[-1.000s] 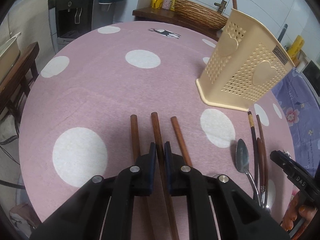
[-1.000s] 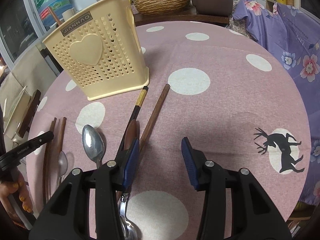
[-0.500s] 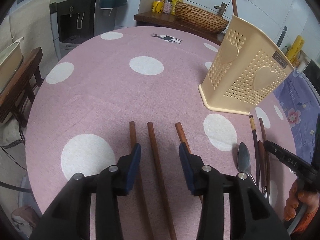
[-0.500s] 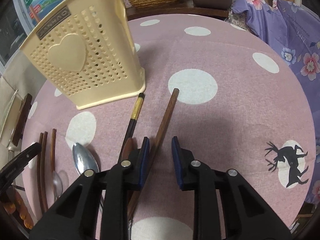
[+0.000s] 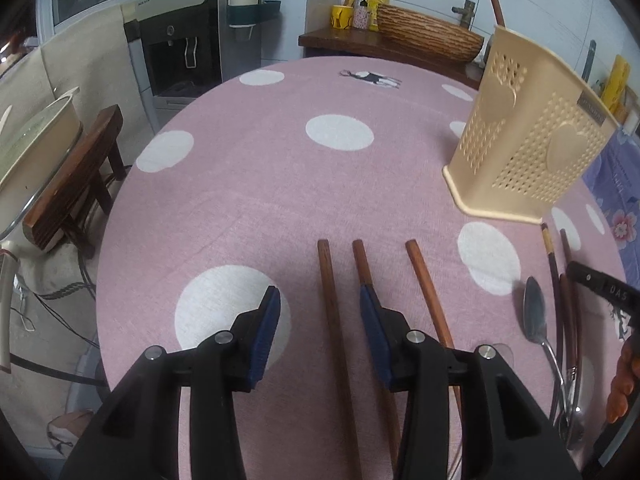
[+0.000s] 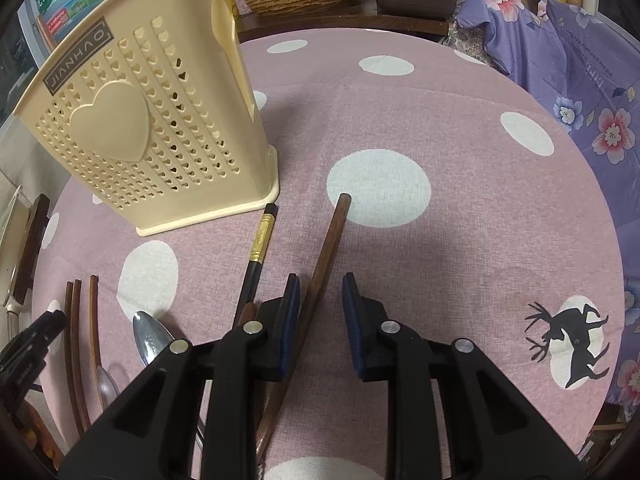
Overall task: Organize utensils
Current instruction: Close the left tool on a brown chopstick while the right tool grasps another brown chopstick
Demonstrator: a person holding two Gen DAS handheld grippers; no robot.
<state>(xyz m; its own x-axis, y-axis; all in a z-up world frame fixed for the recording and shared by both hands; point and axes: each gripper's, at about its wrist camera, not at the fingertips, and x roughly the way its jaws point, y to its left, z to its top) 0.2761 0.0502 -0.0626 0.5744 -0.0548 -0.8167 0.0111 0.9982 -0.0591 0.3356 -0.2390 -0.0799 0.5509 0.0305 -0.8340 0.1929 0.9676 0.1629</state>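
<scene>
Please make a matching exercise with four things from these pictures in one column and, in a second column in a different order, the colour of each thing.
Things:
1. utensil holder
2. spoon
3. tablecloth
4. woven basket

Colours:
A. pink with white dots
B. brown
C. cream
D. shiny silver

Right pairs: 1-C, 2-D, 3-A, 4-B

On the bench (image 5: 248,184), one chopstick (image 5: 331,304) lies between the left claw (image 5: 318,332) jaws; the utensil holder (image 5: 524,148) stands ahead to its right.
</scene>
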